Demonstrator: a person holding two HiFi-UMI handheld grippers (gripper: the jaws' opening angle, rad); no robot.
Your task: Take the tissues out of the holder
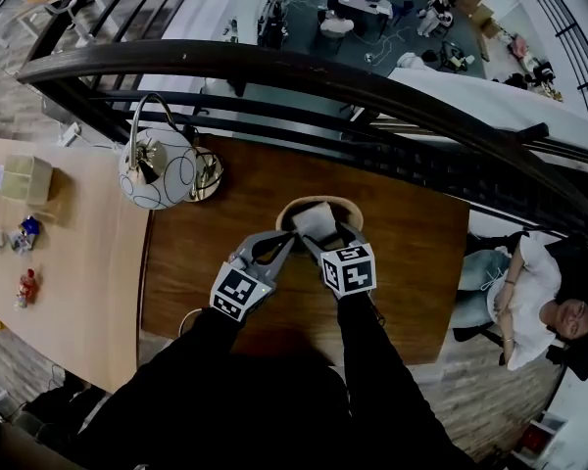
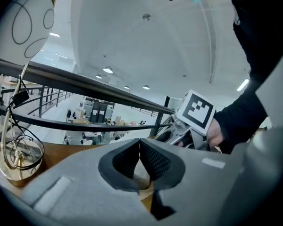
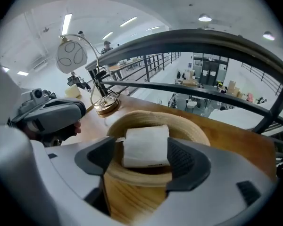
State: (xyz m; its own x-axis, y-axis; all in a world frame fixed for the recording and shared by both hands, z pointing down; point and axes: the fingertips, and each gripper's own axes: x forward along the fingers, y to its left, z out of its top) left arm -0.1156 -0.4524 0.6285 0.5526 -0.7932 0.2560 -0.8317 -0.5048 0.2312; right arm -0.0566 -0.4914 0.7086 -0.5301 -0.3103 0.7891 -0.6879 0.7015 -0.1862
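A round light-wood holder stands on the dark wooden table, with a white folded tissue pack sticking up out of it. In the right gripper view the tissue pack sits between the pads of my right gripper, which points steeply down over the holder's rim. Those jaws are open, with a small gap at the left pad. My left gripper lies close to the holder's left side, pointing nearly level. Its pads meet at the tips, with nothing visibly clamped.
A lamp with a white globe and a brass base stands at the table's back left corner. A lighter table to the left carries a pale box and small figures. A dark railing runs behind. A person sits at the right.
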